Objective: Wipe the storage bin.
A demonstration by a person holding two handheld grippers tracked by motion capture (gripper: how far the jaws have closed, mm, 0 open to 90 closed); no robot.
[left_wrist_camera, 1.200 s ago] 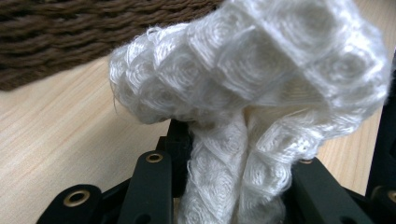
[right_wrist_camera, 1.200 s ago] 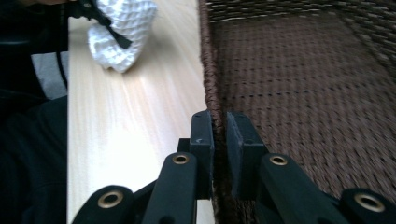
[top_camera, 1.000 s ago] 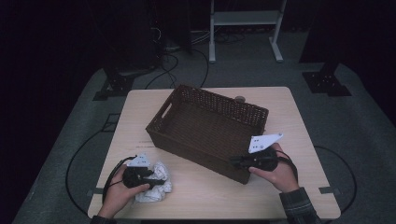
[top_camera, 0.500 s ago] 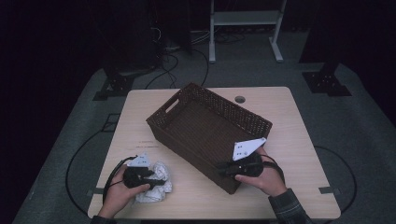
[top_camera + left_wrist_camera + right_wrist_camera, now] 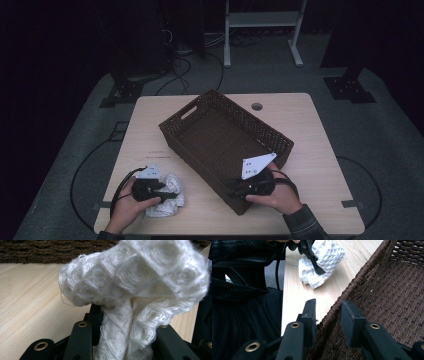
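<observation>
- High view: at the left of the pale wooden surface point(image 5: 310, 130), near its front edge, the left tool point(image 5: 172, 194) lies low in the person's left hand point(image 5: 126, 207), its jaws pointing toward the right.
- The left tool's jaws are closed on a crumpled white quilted cloth point(image 5: 167, 196), which rests on the surface just left of the basket and apart from it.
- Left gripper view: the white cloth point(image 5: 135, 290) bulges up between the two black jaws of the left tool point(image 5: 125, 340) and spills over them; a pinched fold runs down between the jaws, with the wood grain and the basket's woven wall point(image 5: 50, 251) behind.
- High view, centre: a dark brown woven rectangular basket point(image 5: 227, 132) sits slantwise on the surface, one short end with a handle slot toward the far left.
- High view, right: the right tool point(image 5: 234, 187), held in the right hand point(image 5: 277, 196), meets the basket's near corner.
- Right gripper view: the right tool point(image 5: 328, 317) straddles the basket's braided rim point(image 5: 354, 287), one jaw outside and one inside, set narrow about the wall; I cannot tell whether they press it.
</observation>
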